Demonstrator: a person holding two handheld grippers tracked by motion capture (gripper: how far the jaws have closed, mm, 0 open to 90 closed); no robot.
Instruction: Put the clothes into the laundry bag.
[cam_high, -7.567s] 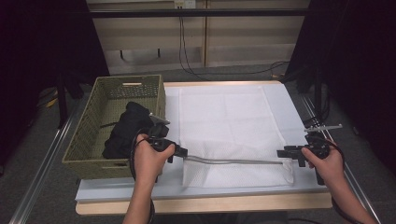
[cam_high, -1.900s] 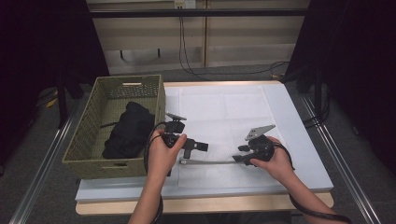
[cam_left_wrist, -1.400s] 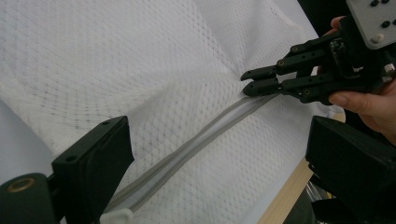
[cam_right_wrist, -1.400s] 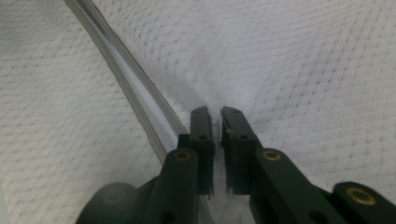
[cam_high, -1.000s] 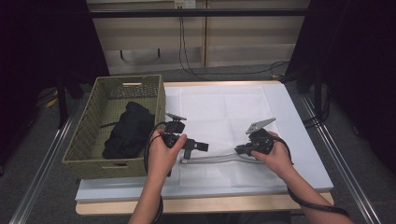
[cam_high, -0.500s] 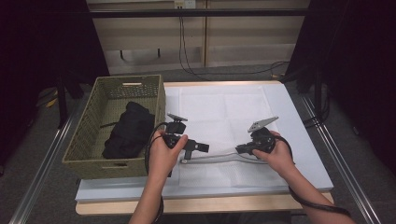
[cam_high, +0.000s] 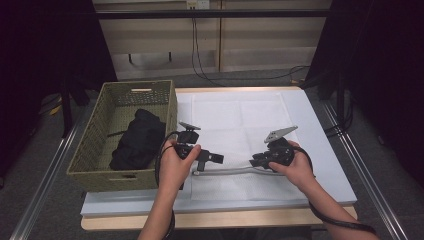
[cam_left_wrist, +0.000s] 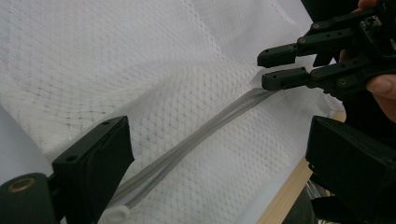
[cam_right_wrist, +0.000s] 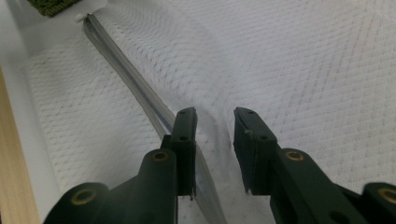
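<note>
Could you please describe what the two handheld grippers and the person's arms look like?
Both grippers are black, each with two flat, blocky jaws held by round brass-coloured pivots. The left gripper and the right gripper each carry a grey three-cornered plate on top. A black cable loops from each, the right one trailing along the forearm. The forearms are bare, with no sleeves in sight.
</note>
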